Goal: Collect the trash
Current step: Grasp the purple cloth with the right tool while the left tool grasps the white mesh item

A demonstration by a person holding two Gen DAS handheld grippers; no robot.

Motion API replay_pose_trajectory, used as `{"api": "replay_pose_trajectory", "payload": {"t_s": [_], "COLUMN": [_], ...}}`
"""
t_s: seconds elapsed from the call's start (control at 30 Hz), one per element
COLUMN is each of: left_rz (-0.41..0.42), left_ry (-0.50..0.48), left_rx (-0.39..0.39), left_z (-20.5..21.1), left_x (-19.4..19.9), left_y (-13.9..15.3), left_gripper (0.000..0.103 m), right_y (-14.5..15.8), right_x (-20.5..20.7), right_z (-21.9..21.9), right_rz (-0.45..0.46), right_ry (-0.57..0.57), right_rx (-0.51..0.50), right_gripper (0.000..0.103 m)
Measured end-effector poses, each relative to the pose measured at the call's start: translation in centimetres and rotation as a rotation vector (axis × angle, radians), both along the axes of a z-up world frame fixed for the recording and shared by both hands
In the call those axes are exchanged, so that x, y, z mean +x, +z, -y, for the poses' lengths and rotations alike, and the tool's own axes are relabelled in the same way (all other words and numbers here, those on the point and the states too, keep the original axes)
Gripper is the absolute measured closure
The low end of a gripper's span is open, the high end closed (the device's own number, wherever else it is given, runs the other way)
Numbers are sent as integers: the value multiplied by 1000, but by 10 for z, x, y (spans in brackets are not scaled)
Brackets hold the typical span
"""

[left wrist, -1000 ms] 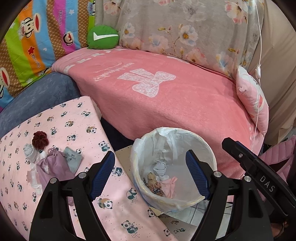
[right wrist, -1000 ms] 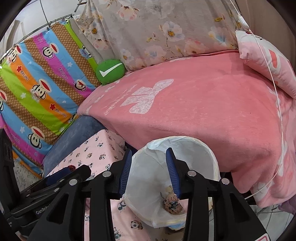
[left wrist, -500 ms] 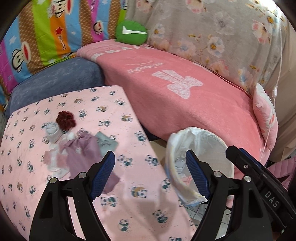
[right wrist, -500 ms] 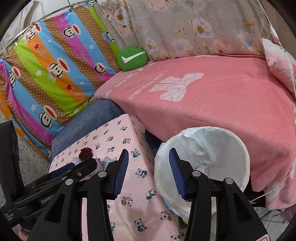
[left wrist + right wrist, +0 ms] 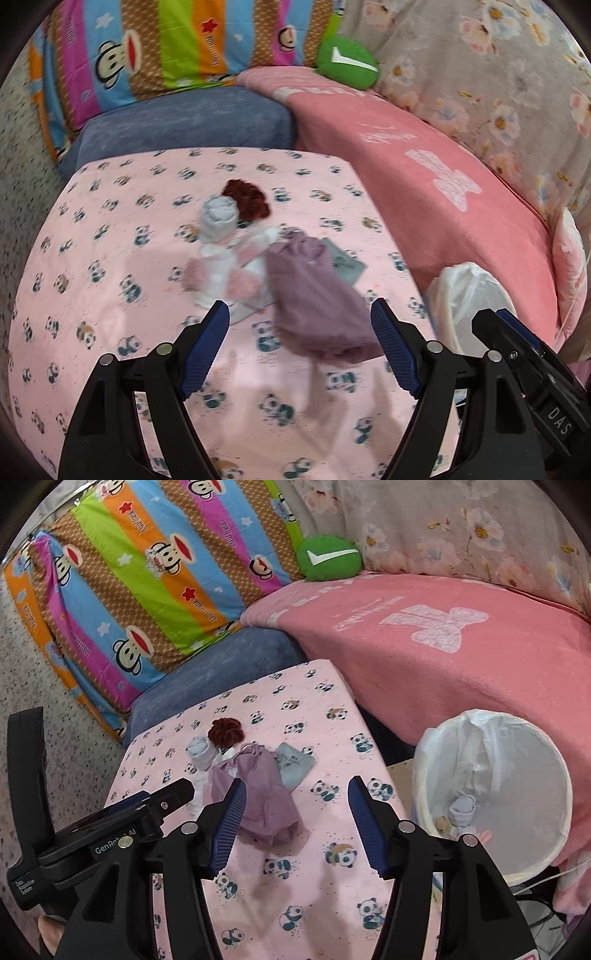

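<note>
Now, line by line, what stands before me:

Surface: a soft pad under a pink sheet (image 5: 110,295) printed with small pandas; smooth, with a rounded far corner.
Trash pile: a loose heap near the middle of the sheet, all of it cloth or paper.
Purple piece: a crumpled mauve cloth (image 5: 317,310), limp and creased, the largest item and the nearest to the tongs.
Grey piece: a flat grey-green square (image 5: 295,764), thin as a wipe or pouch, partly tucked under the mauve cloth.
Roll: a pale blue-grey rolled bundle (image 5: 218,218), ribbed like a sock, touching a dark red frilly ball (image 5: 247,201).
White and pink bits: fluffy white stuff with fuzzy pink patches (image 5: 229,269), lying between the roll and the mauve cloth.
Bin: a round bin lined with a crinkled white plastic bag (image 5: 495,794), standing just beside the sheet's right edge; a few small scraps lie at its bottom.
Left gripper (image 5: 299,347): black frame, ribbed blue pads, jaws spread wide over the near end of the mauve cloth, gripping nothing.
Right gripper (image 5: 295,823): same make, jaws opening, nothing pressed between them; the mauve cloth shows behind its left pad.
Backdrop: a pink fleecy blanket (image 5: 443,657), a blue plush cushion (image 5: 184,122), a round green pillow (image 5: 328,559) with a white tick, a striped monkey-print quilt (image 5: 147,572).
</note>
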State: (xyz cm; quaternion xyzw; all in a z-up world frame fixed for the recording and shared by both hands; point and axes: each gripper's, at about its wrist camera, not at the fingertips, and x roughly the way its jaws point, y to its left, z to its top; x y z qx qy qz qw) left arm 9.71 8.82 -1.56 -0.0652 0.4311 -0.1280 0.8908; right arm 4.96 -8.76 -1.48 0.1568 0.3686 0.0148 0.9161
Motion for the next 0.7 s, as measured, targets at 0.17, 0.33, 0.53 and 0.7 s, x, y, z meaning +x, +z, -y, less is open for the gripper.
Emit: {"api": "replay_pose_trajectory", "payload": {"t_s": [0.17, 0.33, 0.53, 0.7], "left_rz": [-27, -60, -94, -120], "left_ry": [57, 93, 113, 119], "left_rx": [-10, -26, -37, -43], "left_z": [-34, -59, -79, -87], "left_x": [5, 10, 18, 26], "left_y": [-13, -28, -45, -56], "left_gripper": [28, 28, 28, 28], "right_y": [-16, -32, -51, -62], "right_x": [17, 34, 53, 65], "right_z": [-36, -57, -69, -75], "right_rz": [-42, -81, -131, -152], "right_ry": [53, 68, 70, 78], "right_rx": [-26, -39, -44, -54], "right_gripper": [41, 41, 41, 42]}}
